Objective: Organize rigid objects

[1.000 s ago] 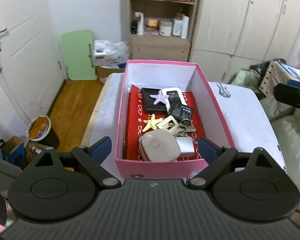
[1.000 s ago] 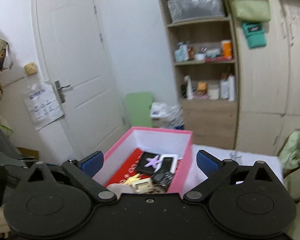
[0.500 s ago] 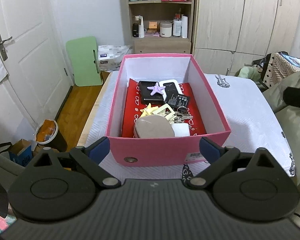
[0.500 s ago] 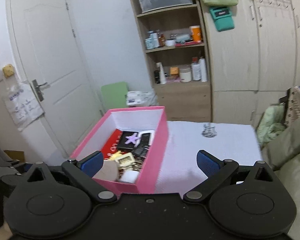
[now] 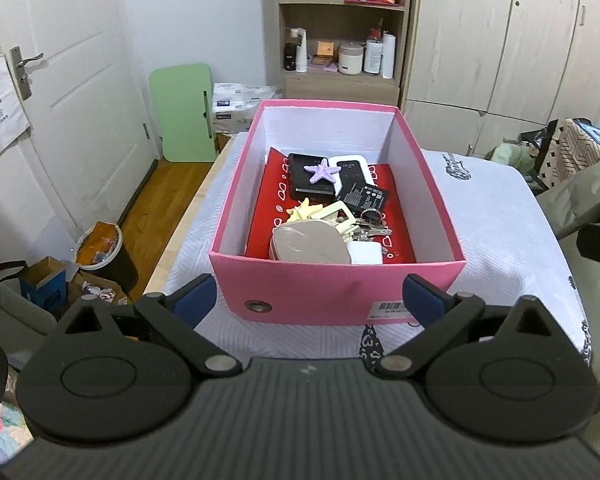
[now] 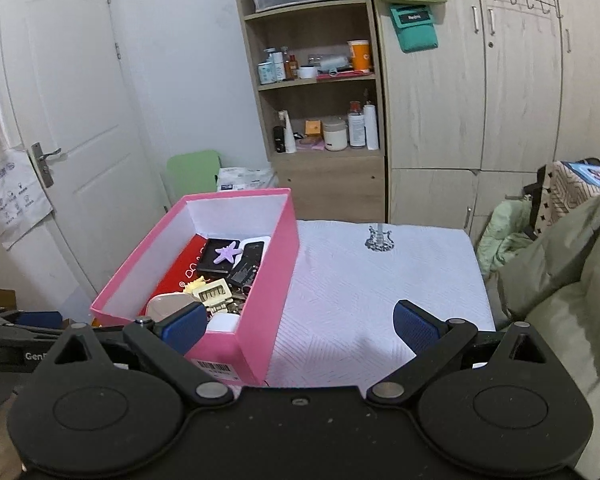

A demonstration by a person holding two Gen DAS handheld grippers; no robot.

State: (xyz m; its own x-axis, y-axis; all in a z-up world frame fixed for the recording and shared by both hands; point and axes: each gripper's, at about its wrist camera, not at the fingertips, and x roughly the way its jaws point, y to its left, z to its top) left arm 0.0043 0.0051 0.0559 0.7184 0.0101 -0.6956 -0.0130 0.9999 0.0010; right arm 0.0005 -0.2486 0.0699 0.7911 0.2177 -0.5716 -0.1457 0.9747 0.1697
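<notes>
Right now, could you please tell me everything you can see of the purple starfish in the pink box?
The purple starfish is a small, lilac, five-armed figure, matte like plastic or rubber, with a bumpy upper face. It lies flat, resting on a black rectangular device toward the far end of the pink box, beside a white-edged phone. No claw touches it. The right wrist view shows it too.

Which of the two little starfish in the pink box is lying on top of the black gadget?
The purple starfish. It rests on the black device near the box's far end, while the yellow starfish lies nearer, beside the keys.
</notes>
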